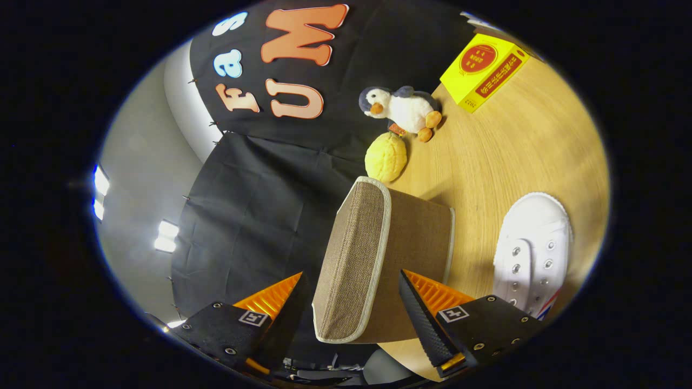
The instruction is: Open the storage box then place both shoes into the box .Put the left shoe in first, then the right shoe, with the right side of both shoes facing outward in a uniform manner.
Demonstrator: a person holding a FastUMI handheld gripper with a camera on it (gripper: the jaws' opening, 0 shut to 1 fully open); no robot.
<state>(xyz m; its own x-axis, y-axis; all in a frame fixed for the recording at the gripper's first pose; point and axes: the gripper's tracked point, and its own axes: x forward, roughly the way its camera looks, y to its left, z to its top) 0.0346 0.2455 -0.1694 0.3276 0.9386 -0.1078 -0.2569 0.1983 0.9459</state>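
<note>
Gripper (351, 302) rolled sideways, fingers spread wide w/ the brown woven-fabric storage box w/ pale piping (378, 254) sitting in the gap btwn them. Neither finger looks pressed on it; can't tell for sure if the far-side one touches the box wall.

Box stands on the light wood-grain table (513, 146), lid end w/ the piped rim turned toward the booth wall, long axis running straight ahead from the fingers. Looks like the opening step, lid not yet off.

White canvas lace-up shoe w/ metal eyelets (532, 254) lies just beside the box, on the table side, toe pointing away from the gripper. Can't tell if it's L or R.

Beyond the box: yellow knobbly ball (386, 157), plush penguin (403, 108), yellow carton w/ red print (484, 70), all well apart from the fingers.

Next move prob hinges on closing onto the lid rim, which lies dead ahead btwn the fingers.
</note>
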